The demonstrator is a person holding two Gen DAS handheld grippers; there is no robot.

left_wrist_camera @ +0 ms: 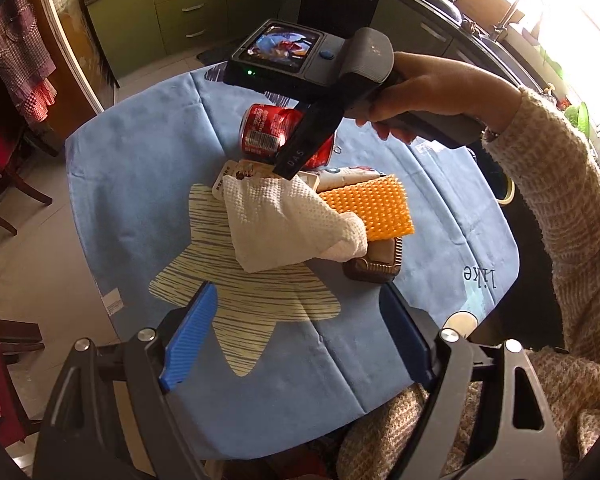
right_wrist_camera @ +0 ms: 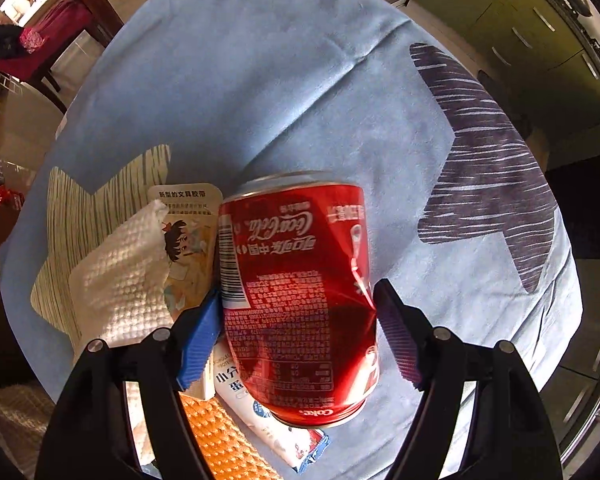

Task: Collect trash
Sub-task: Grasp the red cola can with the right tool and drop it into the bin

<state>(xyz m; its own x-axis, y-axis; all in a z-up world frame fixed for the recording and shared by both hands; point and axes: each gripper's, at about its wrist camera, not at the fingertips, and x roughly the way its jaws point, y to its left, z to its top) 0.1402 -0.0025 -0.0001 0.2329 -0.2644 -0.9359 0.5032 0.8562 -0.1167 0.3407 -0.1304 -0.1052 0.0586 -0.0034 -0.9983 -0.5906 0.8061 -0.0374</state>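
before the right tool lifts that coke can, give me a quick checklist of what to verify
1. Red Coke can sits between the right tool's fingers: ok, one finger on each side.
2. Fingers closed firmly on the can: cannot tell; both pads touch or nearly touch its dented wall.
3. Nothing else caught in the grip: not ok, the blue pad lies against the white wrapper and illustrated card.
4. Paper towel clear of the can: ok, it lies beside it.
5. Left tool out of the way: ok, open and hovering nearer the person.
6. Place to drop the trash in view: not ok, none visible.

Green kitchen cabinets (left_wrist_camera: pixel 188 12), tiled floor (left_wrist_camera: pixel 40 264), bright window (left_wrist_camera: pixel 580 20)
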